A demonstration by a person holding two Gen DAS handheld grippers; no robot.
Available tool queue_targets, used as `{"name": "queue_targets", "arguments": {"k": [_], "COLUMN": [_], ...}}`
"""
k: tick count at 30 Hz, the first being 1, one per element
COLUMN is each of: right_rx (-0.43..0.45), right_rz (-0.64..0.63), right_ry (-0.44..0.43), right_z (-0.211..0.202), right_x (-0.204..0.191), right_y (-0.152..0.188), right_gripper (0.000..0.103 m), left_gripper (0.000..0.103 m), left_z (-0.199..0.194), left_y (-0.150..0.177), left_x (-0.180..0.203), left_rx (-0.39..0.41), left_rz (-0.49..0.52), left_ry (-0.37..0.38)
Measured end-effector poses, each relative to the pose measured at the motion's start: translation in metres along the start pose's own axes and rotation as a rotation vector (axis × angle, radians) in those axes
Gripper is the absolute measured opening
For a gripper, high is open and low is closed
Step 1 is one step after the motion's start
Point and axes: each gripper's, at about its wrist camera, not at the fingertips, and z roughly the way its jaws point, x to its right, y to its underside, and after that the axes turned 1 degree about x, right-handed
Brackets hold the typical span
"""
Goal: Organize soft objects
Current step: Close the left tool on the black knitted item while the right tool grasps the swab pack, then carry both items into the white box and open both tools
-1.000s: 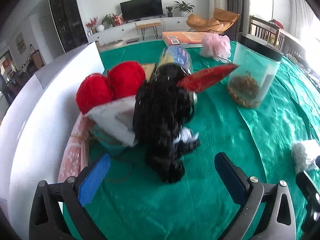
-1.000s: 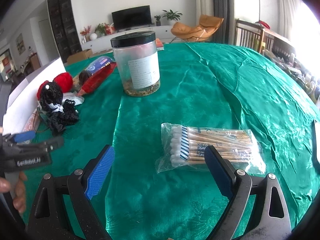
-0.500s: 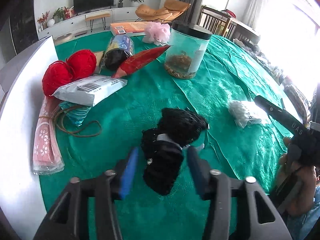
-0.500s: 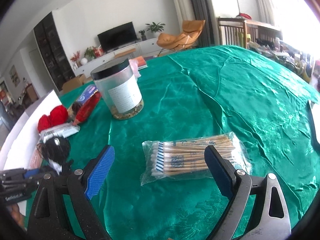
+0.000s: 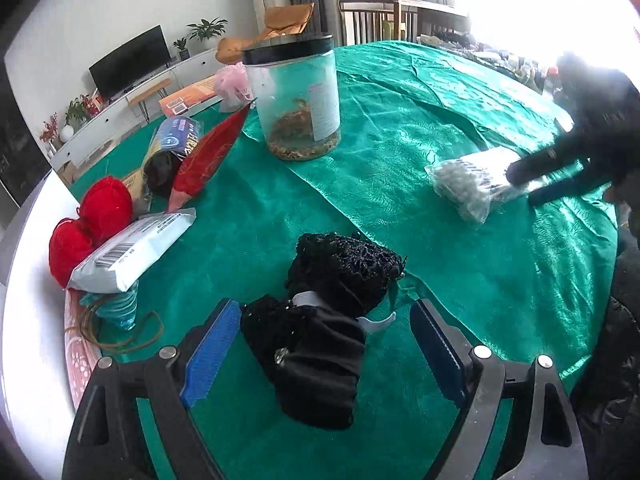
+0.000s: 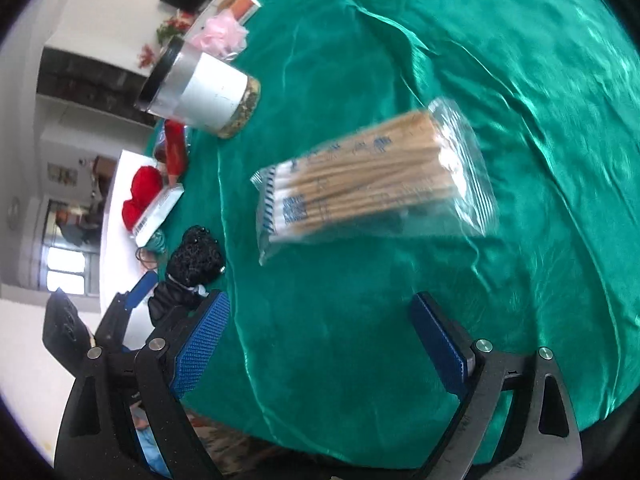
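Note:
A black knitted bundle (image 5: 320, 320) lies on the green cloth (image 5: 400, 152) between the jaws of my left gripper (image 5: 324, 348). The jaws are opening. The left pad sits close to the bundle and the right pad stands clear of it. A clear bag of cotton swabs (image 6: 372, 184) lies just ahead of my right gripper (image 6: 320, 344), which is open with nothing between its pads. In the left wrist view the right gripper (image 5: 524, 186) reaches the swab bag (image 5: 468, 184) from the right. The right wrist view shows the bundle (image 6: 196, 256) and the left gripper (image 6: 132, 300) at lower left.
A clear jar with a black lid (image 5: 296, 100) stands at the back. Two red yarn balls (image 5: 100, 212), a white packet (image 5: 132, 248), a red pouch (image 5: 208, 156) and a pink puff (image 5: 232, 84) crowd the left side by a white board (image 5: 32, 280).
My left gripper closed on the black bundle, pulled it out of the pile toward the middle of the cloth, and has since widened. The right gripper rolled and came nearer the swab bag.

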Motion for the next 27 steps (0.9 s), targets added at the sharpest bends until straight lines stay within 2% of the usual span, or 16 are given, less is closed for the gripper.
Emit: {"name": "queue_targets", "arguments": {"k": [2, 3, 4, 6, 7, 8, 11, 15, 16, 17, 18, 19, 22, 25, 27], "right_rx": [0.047, 0.096, 0.169, 0.311, 0.357, 0.363, 0.271, 0.147, 0.200, 0.221, 0.222, 0.224, 0.245, 0.331, 0.397], "right_rz": [0.035, 0.082, 0.119, 0.134, 0.118, 0.089, 0.018, 0.036, -0.008, -0.048, -0.080, -0.088, -0.153, -0.209, -0.295], "right_ry": [0.016, -0.005, -0.043, -0.053, -0.045, -0.019, 0.233, 0.343, 0.388, 0.408, 0.408, 0.422, 0.432, 0.382, 0.372], "right_z": [0.006, 0.006, 0.002, -0.017, -0.027, -0.033, -0.024, 0.022, 0.021, 0.022, 0.022, 0.018, 0.005, -0.025, -0.042], "right_x": [0.002, 0.007, 0.012, 0.013, 0.007, -0.001, -0.027, -0.028, -0.036, -0.042, -0.046, -0.048, -0.050, -0.065, -0.093], "right_y": [-0.031, -0.047, -0.060, -0.071, -0.070, -0.067, -0.047, -0.041, -0.043, -0.047, -0.053, -0.059, -0.073, -0.082, -0.080], "right_gripper": [0.094, 0.094, 0.094, 0.093, 0.093, 0.093, 0.093, 0.095, 0.089, 0.087, 0.049, 0.041, 0.040, 0.039, 0.039], "left_gripper": [0.073, 0.055, 0.047, 0.042, 0.041, 0.040, 0.039, 0.039, 0.039, 0.039, 0.039, 0.039, 0.039, 0.039, 0.039], "left_z": [0.008, 0.011, 0.014, 0.011, 0.011, 0.010, 0.009, 0.000, -0.004, -0.012, -0.018, -0.026, -0.048, -0.070, -0.083], "left_y": [-0.003, -0.004, -0.005, -0.004, -0.003, -0.002, 0.000, -0.001, 0.000, 0.000, 0.000, -0.001, -0.005, -0.009, -0.010], "left_x": [0.004, 0.005, 0.005, 0.000, -0.004, -0.008, -0.018, -0.025, -0.030, -0.038, -0.045, -0.054, -0.081, -0.107, -0.121], "left_rx": [-0.016, -0.032, -0.049, -0.041, -0.035, -0.030, -0.003, 0.016, 0.021, 0.032, 0.044, 0.060, 0.109, 0.167, 0.194], "left_rz": [0.016, 0.021, 0.022, -0.008, -0.036, -0.064, -0.170, -0.259, -0.282, -0.308, -0.326, -0.344, -0.406, -0.468, -0.491], "left_ry": [-0.019, -0.036, -0.055, -0.045, -0.044, -0.045, -0.029, -0.006, 0.009, 0.027, 0.037, 0.043, 0.060, 0.084, 0.079]}}
